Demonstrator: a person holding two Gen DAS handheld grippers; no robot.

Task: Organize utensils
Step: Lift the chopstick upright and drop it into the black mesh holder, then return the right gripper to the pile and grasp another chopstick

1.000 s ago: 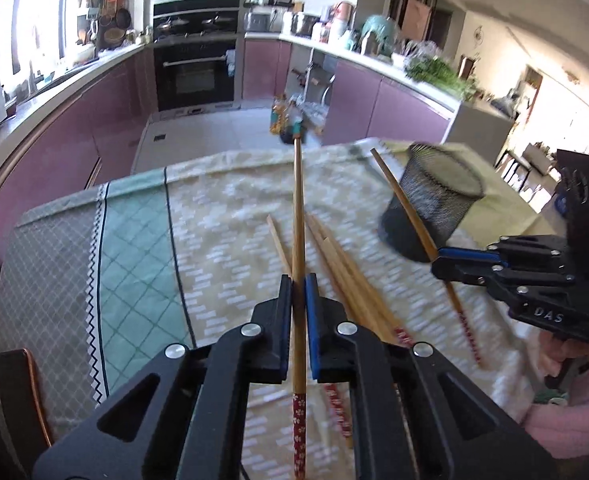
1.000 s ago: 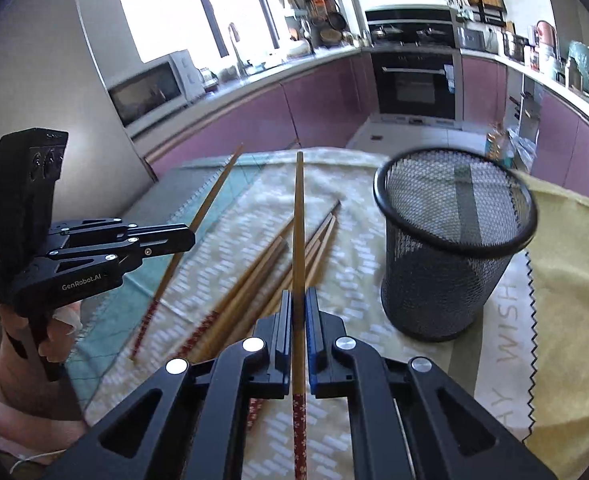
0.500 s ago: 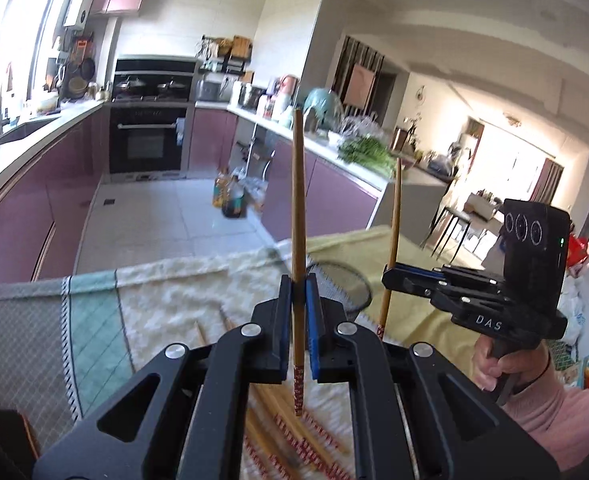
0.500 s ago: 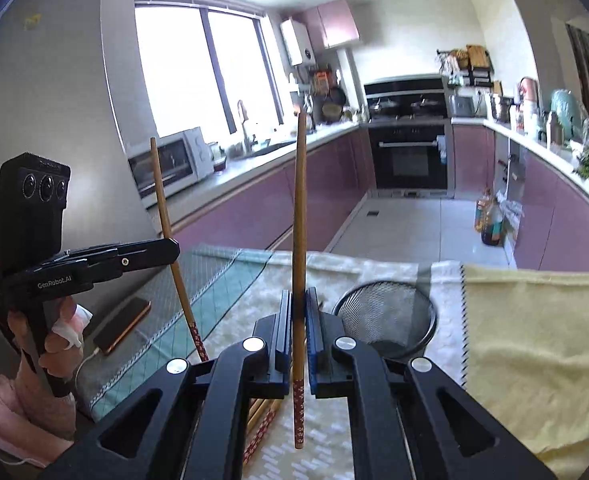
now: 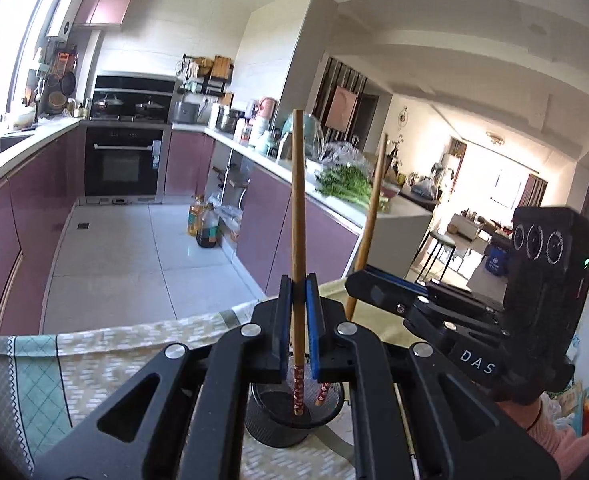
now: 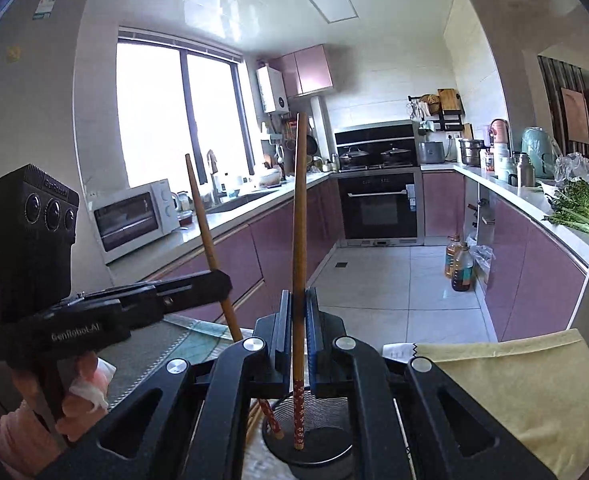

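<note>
From the left wrist view, the left gripper has swung from level over the worktop to nearly upright within the last second, and its jaws are clamped on a chopstick that now stands vertical. The patterned red end hangs inside the mouth of the mesh holder, which a second ago stood well off to the right. The right gripper sits just beside it, its own chopstick also dipping into the holder. Both sticks look ready to be let go.

From the right wrist view, the right gripper is likewise tipped upright, jaws closed on its chopstick, tip down within the mesh holder. The left gripper reaches in from the left, its stick leaning over the rim. More chopsticks wait on the worktop beside the holder.
</note>
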